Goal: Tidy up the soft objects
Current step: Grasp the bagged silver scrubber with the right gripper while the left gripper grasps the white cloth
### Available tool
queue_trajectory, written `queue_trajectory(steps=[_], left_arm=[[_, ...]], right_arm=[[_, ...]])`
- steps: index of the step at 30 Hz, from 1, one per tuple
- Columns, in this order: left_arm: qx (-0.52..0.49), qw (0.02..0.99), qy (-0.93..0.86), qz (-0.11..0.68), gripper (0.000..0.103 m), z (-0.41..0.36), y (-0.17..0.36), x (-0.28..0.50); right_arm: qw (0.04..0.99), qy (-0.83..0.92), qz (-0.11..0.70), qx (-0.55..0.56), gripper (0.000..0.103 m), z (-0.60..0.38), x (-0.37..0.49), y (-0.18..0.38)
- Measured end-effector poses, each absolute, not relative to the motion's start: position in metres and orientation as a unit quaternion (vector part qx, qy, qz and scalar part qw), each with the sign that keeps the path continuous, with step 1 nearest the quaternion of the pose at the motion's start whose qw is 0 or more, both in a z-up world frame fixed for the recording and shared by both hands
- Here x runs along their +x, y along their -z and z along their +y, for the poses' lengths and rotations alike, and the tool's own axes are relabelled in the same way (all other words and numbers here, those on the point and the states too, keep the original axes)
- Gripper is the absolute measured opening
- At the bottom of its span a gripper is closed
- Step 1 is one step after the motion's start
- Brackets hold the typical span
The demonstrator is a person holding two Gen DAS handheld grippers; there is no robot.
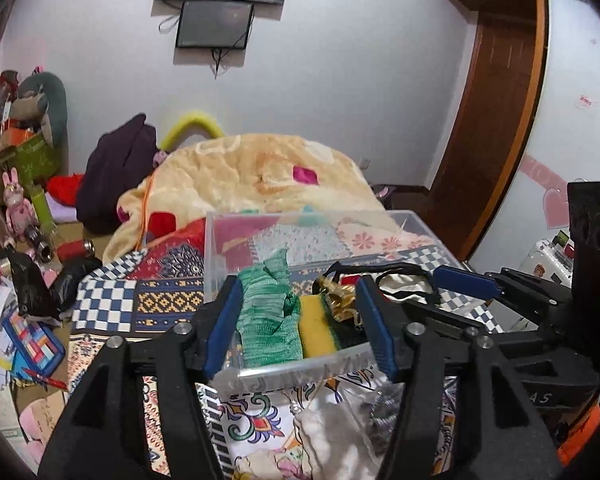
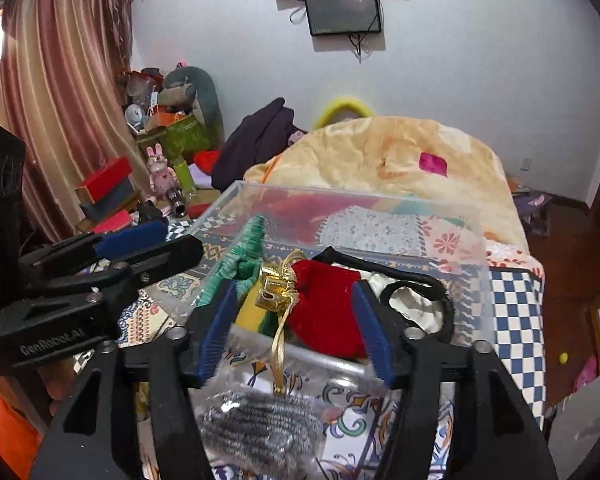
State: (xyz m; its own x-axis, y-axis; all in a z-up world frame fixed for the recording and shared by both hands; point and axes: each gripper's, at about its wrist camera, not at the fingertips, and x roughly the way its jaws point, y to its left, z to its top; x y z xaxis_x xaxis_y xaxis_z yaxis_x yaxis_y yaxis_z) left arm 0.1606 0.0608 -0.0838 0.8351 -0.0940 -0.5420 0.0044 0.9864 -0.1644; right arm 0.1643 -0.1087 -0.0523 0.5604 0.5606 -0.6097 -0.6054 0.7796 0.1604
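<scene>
A clear plastic box (image 1: 220,248) (image 2: 476,240) stands on the patterned bed cover. Inside lie a green knitted cloth (image 1: 268,312) (image 2: 236,260), a yellow and green sponge (image 1: 320,328) (image 2: 252,316), a gold ribbon ornament (image 1: 336,300) (image 2: 274,292), a red velvet pouch (image 2: 324,312) and a black-rimmed cream item (image 1: 404,280) (image 2: 412,300). My left gripper (image 1: 300,320) is open over the box's near wall, holding nothing. My right gripper (image 2: 296,324) is open over the red pouch and ornament. A bagged steel scourer (image 2: 256,428) (image 1: 384,404) and a white cloth (image 1: 332,432) lie in front of the box.
A beige blanket (image 1: 260,172) (image 2: 380,160) is heaped behind the box. Dark clothes (image 1: 116,168), boxes and toys (image 1: 16,200) crowd the far left. A wooden door (image 1: 496,120) stands at the right. The bed edge (image 2: 540,320) drops off to the right.
</scene>
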Motion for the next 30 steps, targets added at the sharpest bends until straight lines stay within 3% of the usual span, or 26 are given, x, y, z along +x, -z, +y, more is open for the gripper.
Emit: queue_trajectory(steps=[3, 7, 24, 30], left_arm=[[-0.068, 0.958, 0.025, 0.277, 0.064, 0.059, 0.077, 0.148], [-0.056, 0.96, 0.02, 0.272, 0.07, 0.057, 0.078, 0.128], [-0.084, 0.937, 0.01, 0.338, 0.07, 0.062, 0.134, 0.094], [-0.087, 0.933, 0.019, 0.348, 0.07, 0.054, 0.14, 0.092]], right_arm=[[0.886, -0.329, 0.325, -0.034, 0.067, -0.113, 0.156, 0.049], [0.883, -0.332, 0.332, -0.025, 0.081, -0.119, 0.144, 0.056], [0.833, -0.342, 0.435, -0.008, 0.083, -0.103, 0.139, 0.121], [0.833, -0.356, 0.424, -0.004, 0.055, -0.11, 0.132, 0.118]])
